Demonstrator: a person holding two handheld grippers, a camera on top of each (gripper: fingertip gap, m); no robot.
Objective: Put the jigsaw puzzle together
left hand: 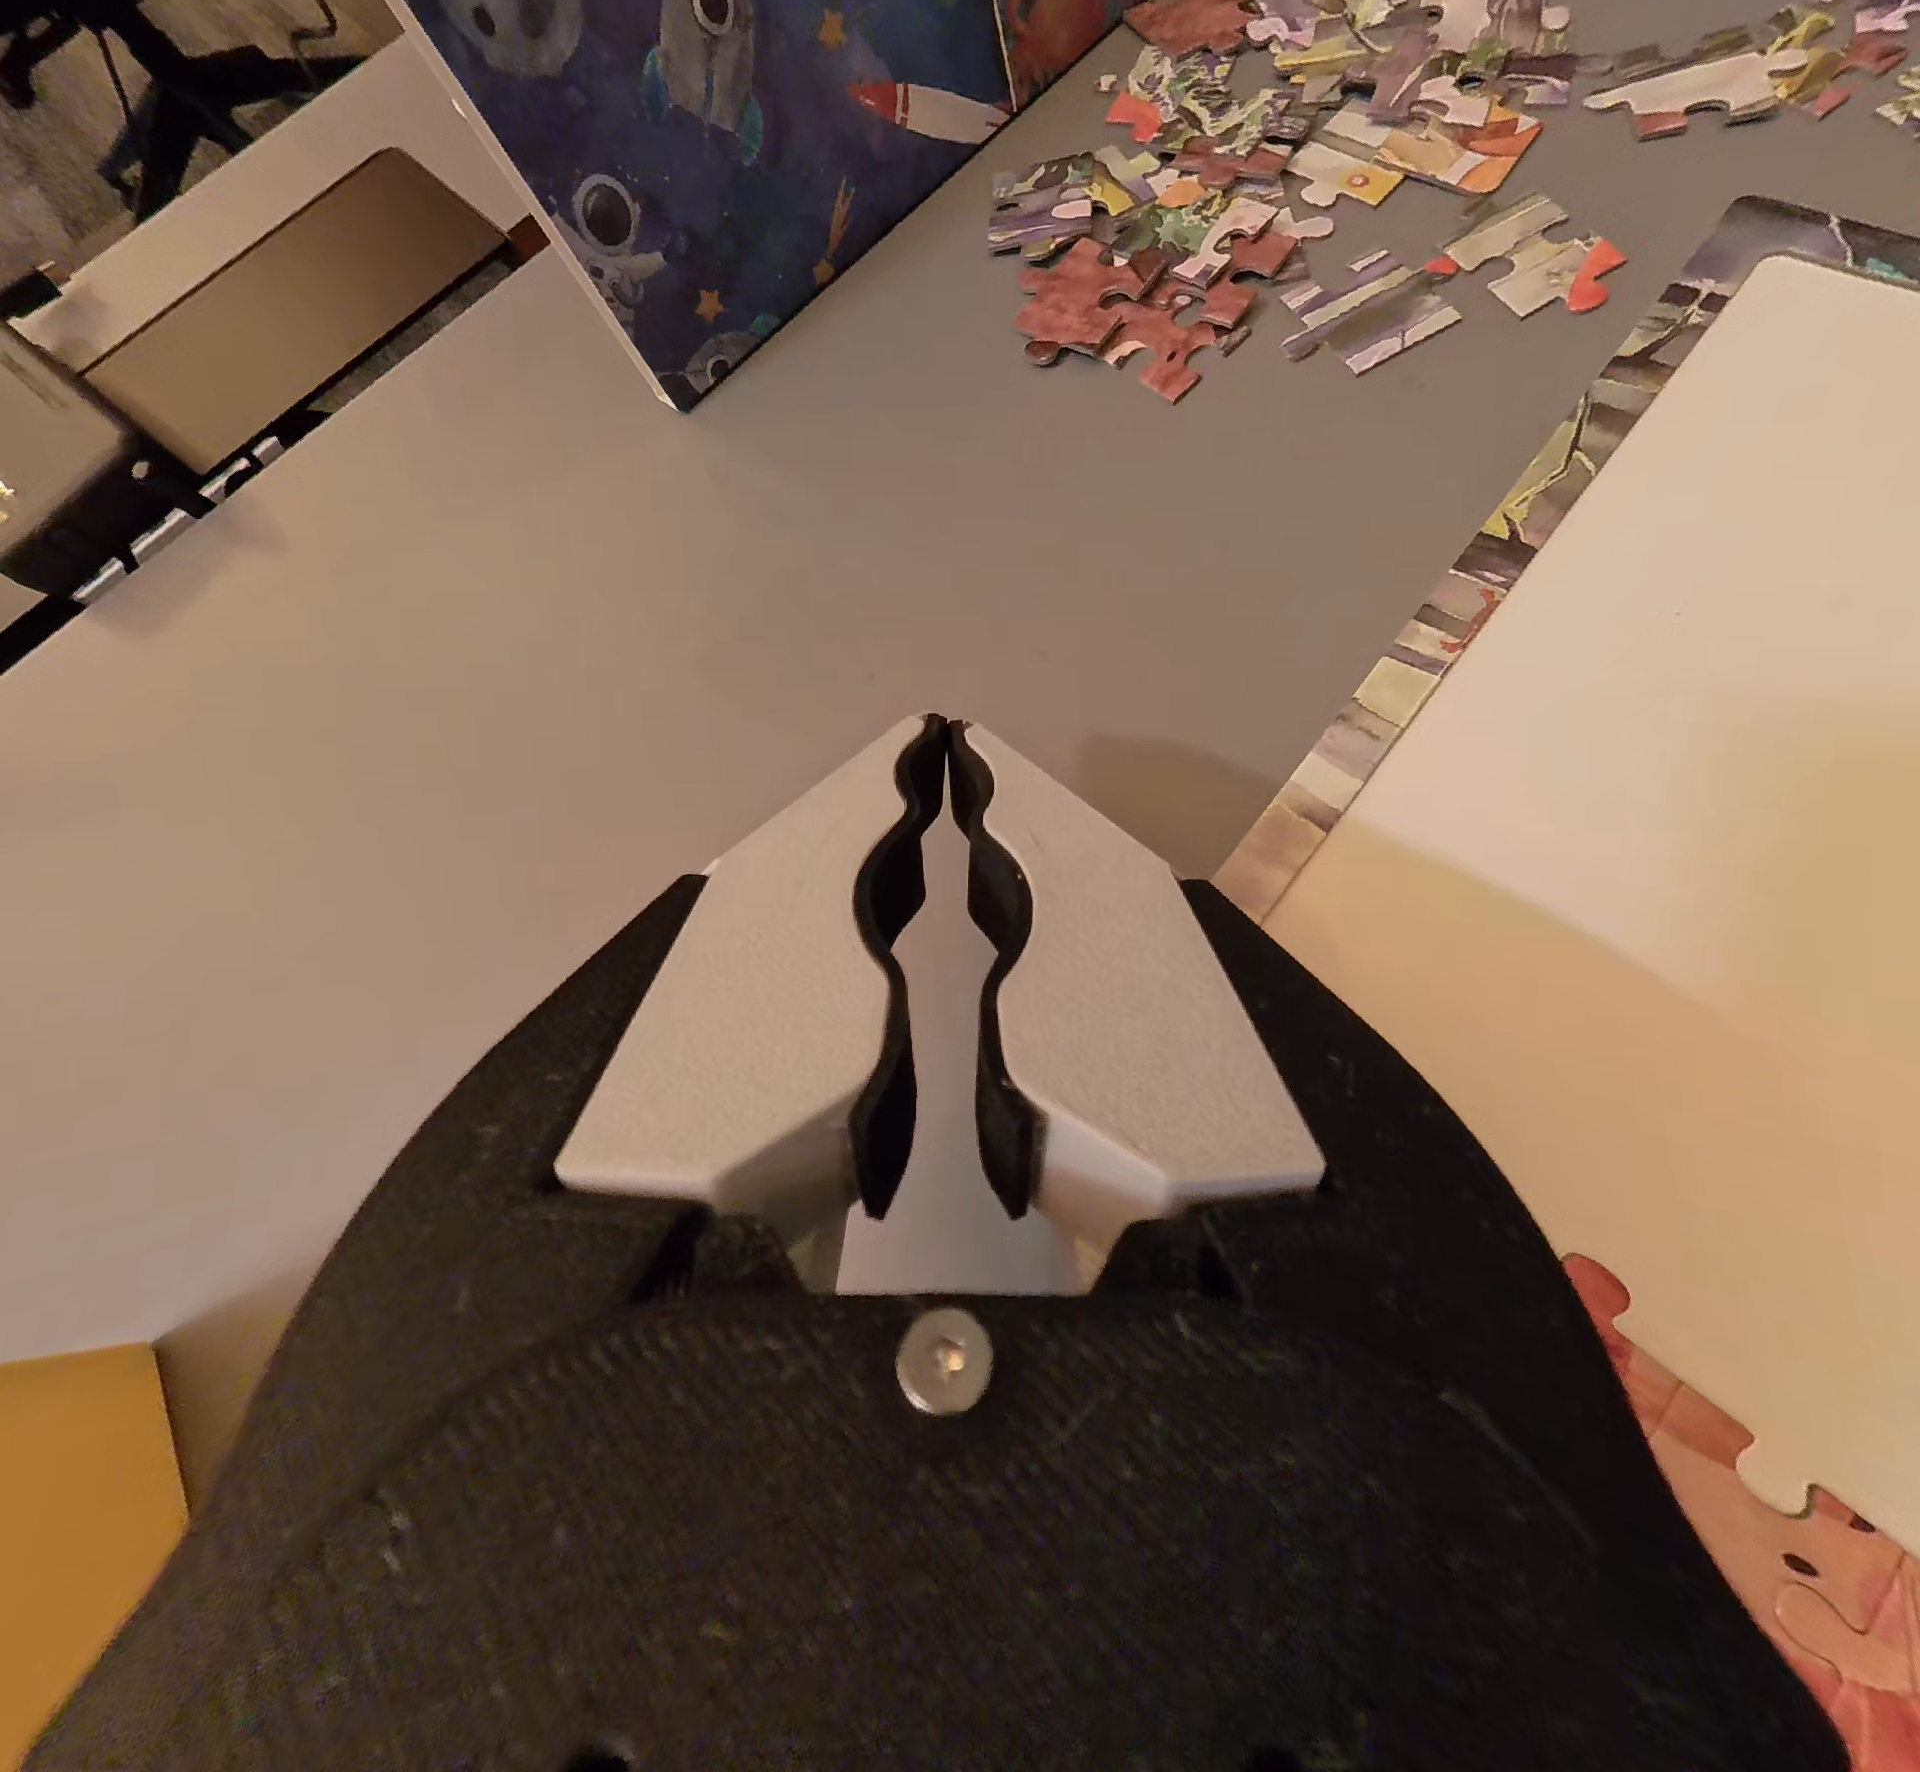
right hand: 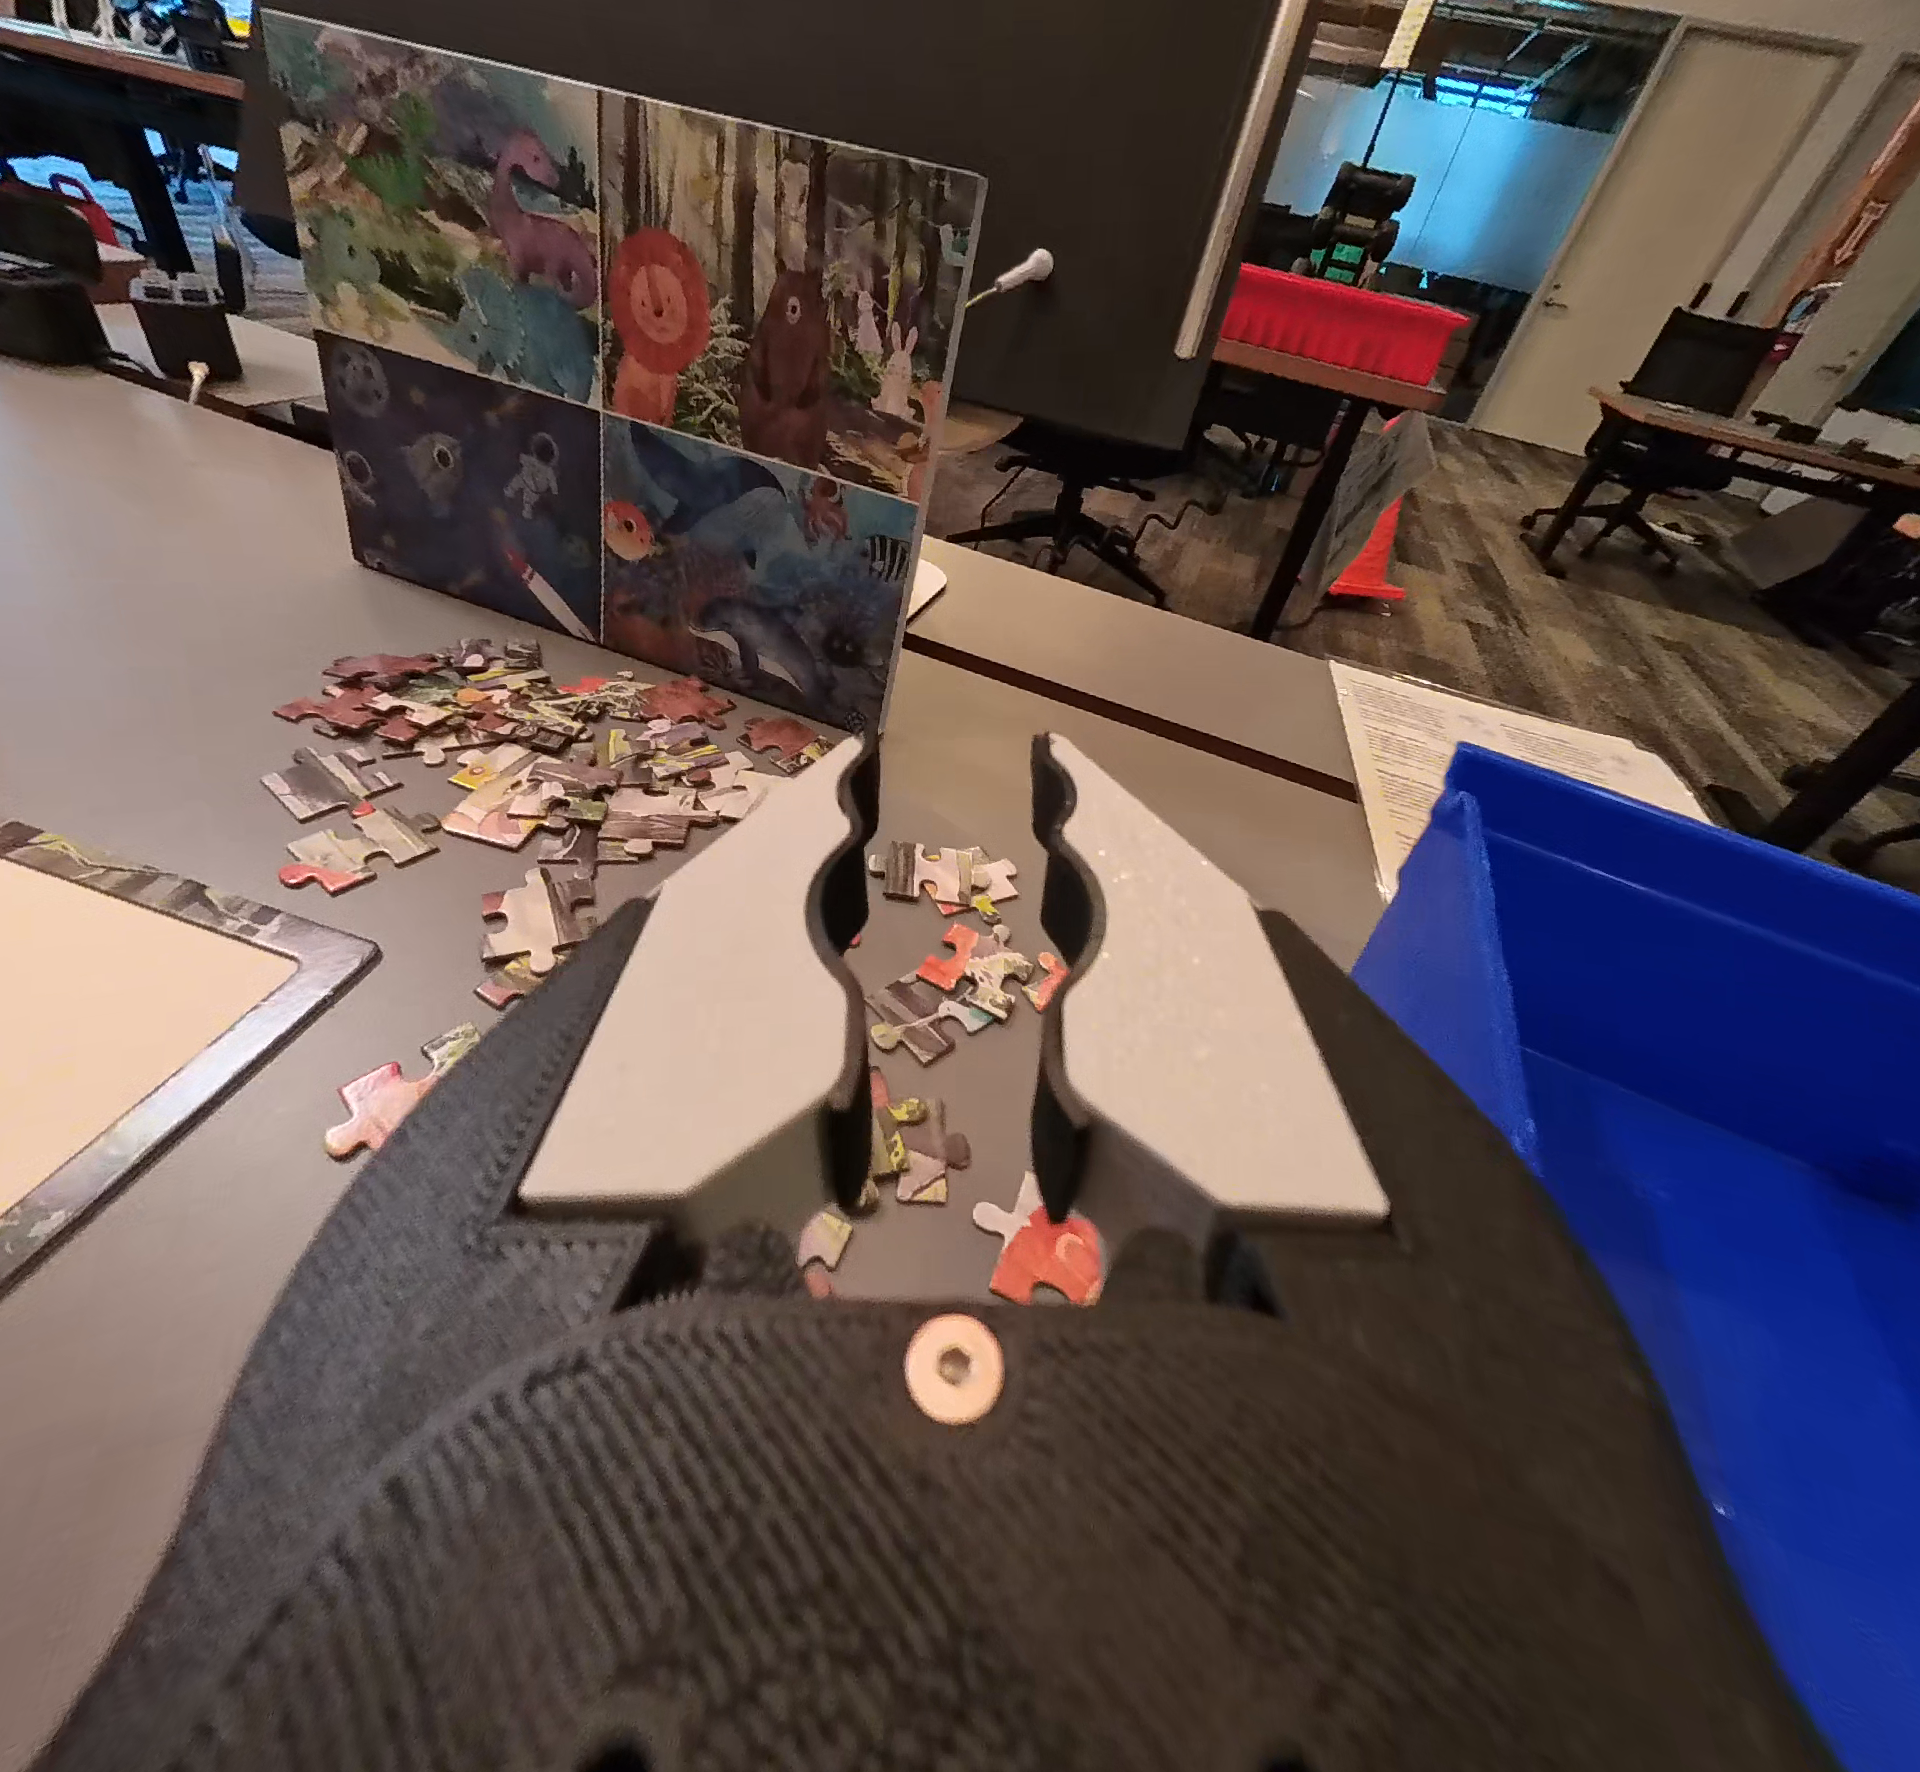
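My left gripper (left hand: 948, 727) is shut and empty, held low over bare grey table beside the puzzle tray (left hand: 1455, 600). The tray has a painted border and a white inner field, and it also shows in the right wrist view (right hand: 312, 953). Several joined pink and red pieces (left hand: 1714, 1514) lie at the tray's near end. A pile of loose jigsaw pieces (left hand: 1299, 164) lies beyond the tray. My right gripper (right hand: 954, 766) is open above scattered pieces (right hand: 956, 974), not touching them. The main pile (right hand: 520, 756) lies to its left.
The puzzle box (right hand: 623, 372) stands upright behind the pile; its space-picture side shows in the left wrist view (left hand: 707, 91). A blue bin (right hand: 1662, 1099) stands close at the right, with a printed sheet (right hand: 1455, 746) behind it. A yellow object (left hand: 73, 1473) lies at the lower left. Left tips to right tips: about 40 cm.
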